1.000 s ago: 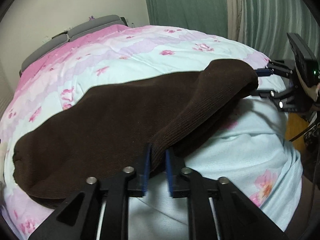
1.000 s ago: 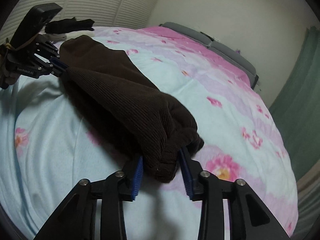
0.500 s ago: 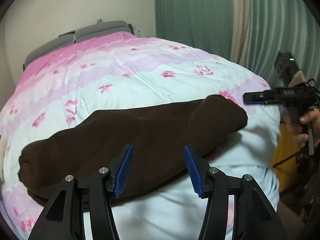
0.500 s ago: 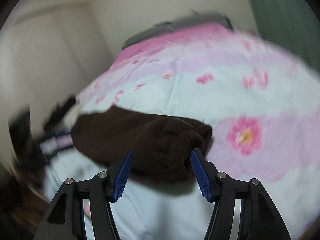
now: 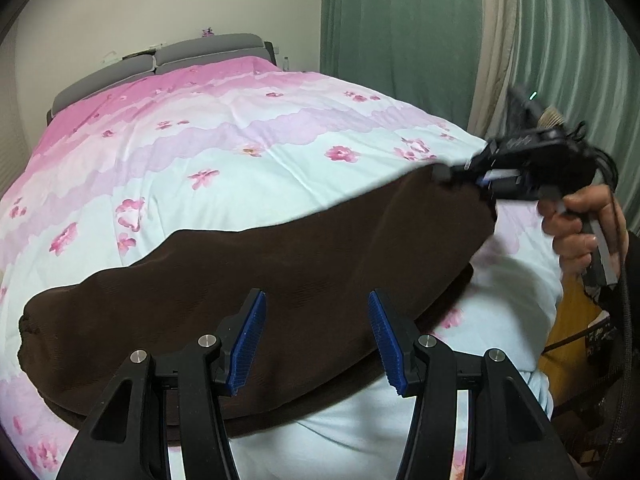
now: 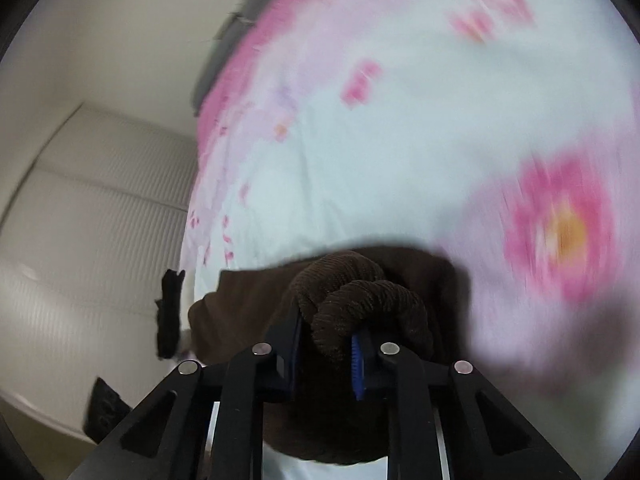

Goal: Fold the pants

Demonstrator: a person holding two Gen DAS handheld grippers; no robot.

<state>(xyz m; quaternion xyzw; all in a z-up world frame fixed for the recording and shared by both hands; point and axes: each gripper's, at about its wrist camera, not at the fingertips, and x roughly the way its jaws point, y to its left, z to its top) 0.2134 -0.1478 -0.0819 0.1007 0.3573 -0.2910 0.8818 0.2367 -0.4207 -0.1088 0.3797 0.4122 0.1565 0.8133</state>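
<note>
The pants (image 5: 280,276) lie folded lengthwise across the near part of the bed (image 5: 248,168), on top of the quilt (image 5: 224,132), running from the left edge toward the right; the left gripper (image 5: 316,336) hovers in front of their middle, jaws spread and clear of the cloth; the right gripper (image 5: 476,178) sits at the pants' far right end, held by a hand (image 5: 580,236) beside the bed's right edge; in the right wrist view that gripper (image 6: 326,354) has a bunched end of the pants (image 6: 360,304) between its closed jaws; the headboard (image 5: 160,64) stands behind the bed against the wall (image 5: 140,4); curtains (image 5: 420,40) hang to the right behind it.
</note>
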